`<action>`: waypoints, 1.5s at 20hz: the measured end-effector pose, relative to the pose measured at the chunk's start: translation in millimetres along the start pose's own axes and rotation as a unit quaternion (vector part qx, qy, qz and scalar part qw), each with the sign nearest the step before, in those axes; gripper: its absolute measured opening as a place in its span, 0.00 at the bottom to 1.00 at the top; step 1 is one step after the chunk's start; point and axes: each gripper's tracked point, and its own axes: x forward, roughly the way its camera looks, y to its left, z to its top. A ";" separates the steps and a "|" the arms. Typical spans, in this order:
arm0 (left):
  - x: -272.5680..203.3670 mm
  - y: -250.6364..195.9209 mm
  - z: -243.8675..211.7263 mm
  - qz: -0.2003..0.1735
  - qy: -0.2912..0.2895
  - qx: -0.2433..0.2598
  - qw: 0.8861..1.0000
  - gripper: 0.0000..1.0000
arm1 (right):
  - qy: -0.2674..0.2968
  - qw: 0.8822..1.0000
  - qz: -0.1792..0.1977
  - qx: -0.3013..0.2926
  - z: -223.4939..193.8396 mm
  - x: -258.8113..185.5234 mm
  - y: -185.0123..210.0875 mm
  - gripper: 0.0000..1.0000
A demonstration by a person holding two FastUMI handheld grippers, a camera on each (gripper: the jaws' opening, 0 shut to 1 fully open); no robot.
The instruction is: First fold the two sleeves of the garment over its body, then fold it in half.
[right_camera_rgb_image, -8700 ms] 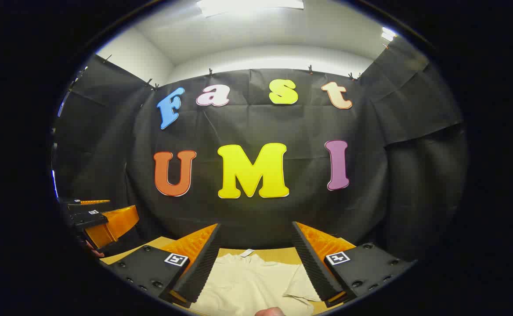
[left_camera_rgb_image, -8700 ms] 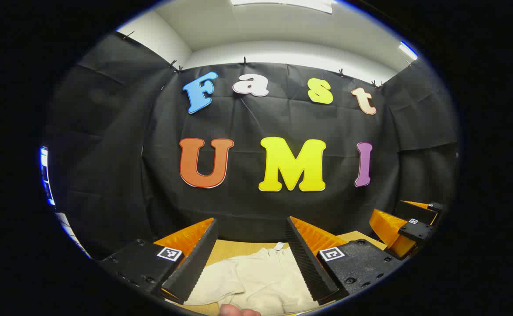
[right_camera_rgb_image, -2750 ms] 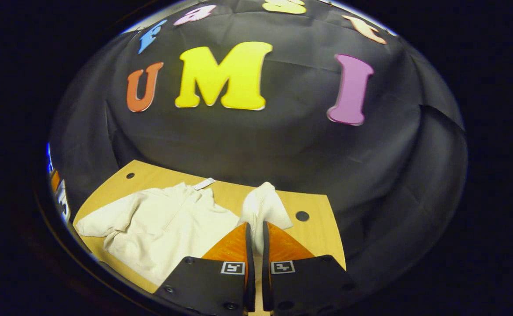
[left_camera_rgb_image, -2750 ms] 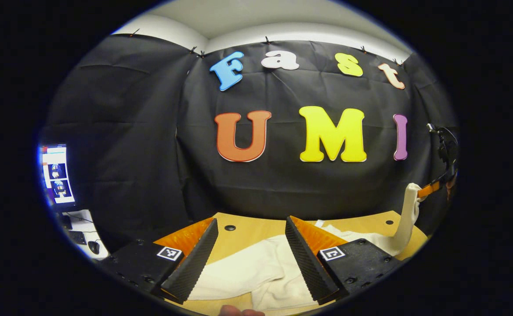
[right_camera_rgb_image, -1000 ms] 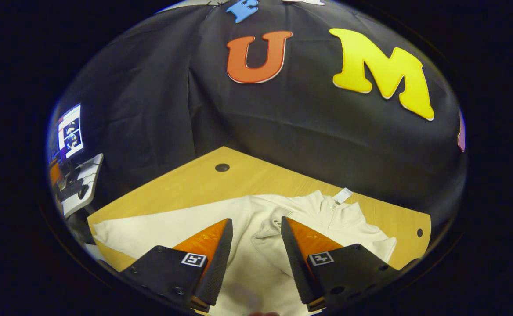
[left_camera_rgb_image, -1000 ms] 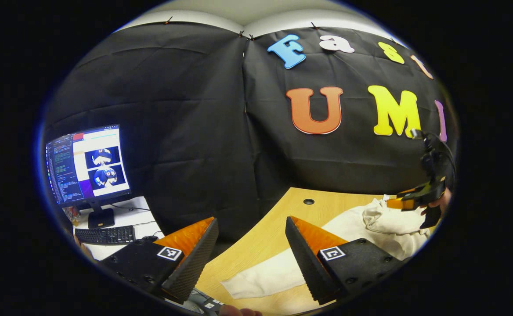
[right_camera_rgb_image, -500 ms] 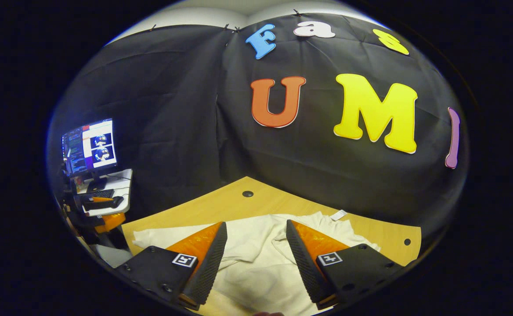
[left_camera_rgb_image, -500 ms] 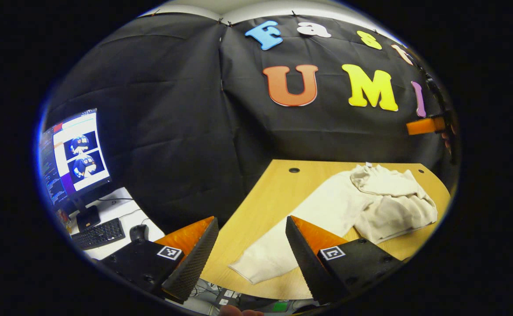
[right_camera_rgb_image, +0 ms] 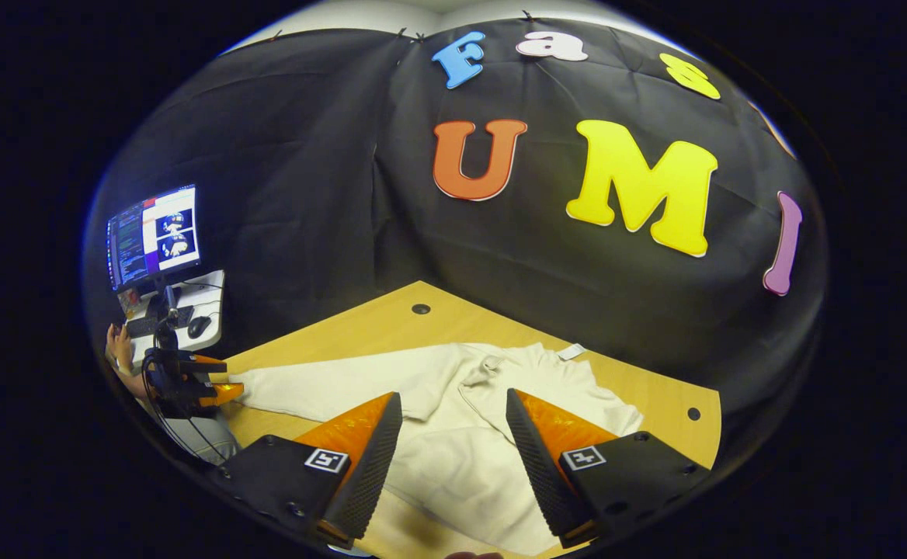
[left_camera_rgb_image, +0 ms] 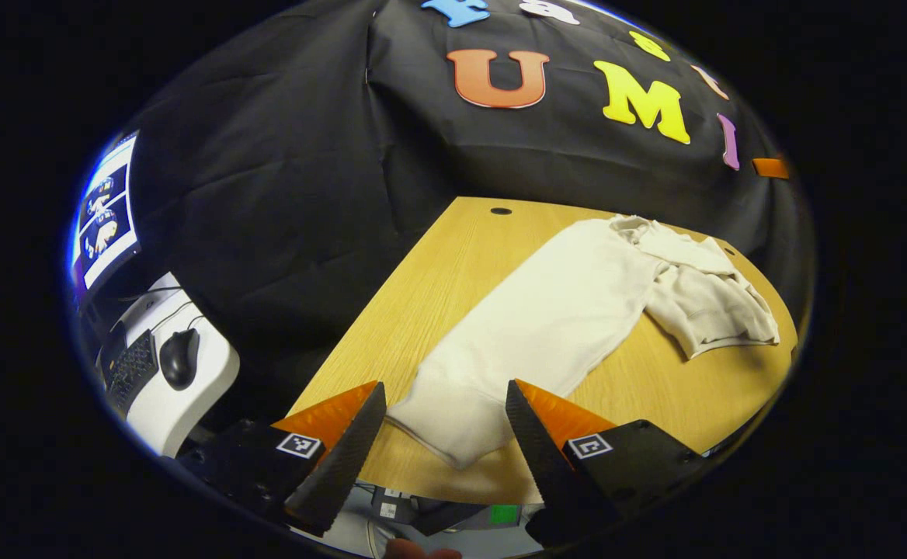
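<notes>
Your cream-white long-sleeved garment [left_camera_rgb_image: 578,310] lies on the light wooden table [left_camera_rgb_image: 438,272]. One sleeve is folded over its body. The other long sleeve [left_camera_rgb_image: 516,341] lies stretched out flat to the table's edge. Your left gripper [left_camera_rgb_image: 446,442] hangs over that sleeve's cuff, jaws wide open, holding nothing. Your right gripper [right_camera_rgb_image: 453,458] is above the garment's body, jaws open too. A computer screen [right_camera_rgb_image: 154,237] glows on a white side desk [left_camera_rgb_image: 182,388].
</notes>
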 end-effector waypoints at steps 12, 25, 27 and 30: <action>9.2 -5.4 -15.5 -0.030 0.055 -0.011 0.998 0.86 | 0.009 1.000 0.004 -0.007 -6.9 2.7 19.1 0.84; -1.8 -31.1 52.1 -0.061 0.034 -0.099 0.993 0.03 | -0.007 0.997 -0.039 0.059 -16.2 -16.5 -22.8 0.84; 0.1 -41.2 83.5 -0.072 0.016 -0.101 0.992 0.03 | -0.013 0.996 -0.044 0.070 -18.3 -21.2 -33.5 0.84; 9.0 -66.7 126.0 -0.091 -0.006 -0.098 0.991 0.03 | -0.023 0.994 -0.056 0.090 -19.3 -30.8 -47.5 0.84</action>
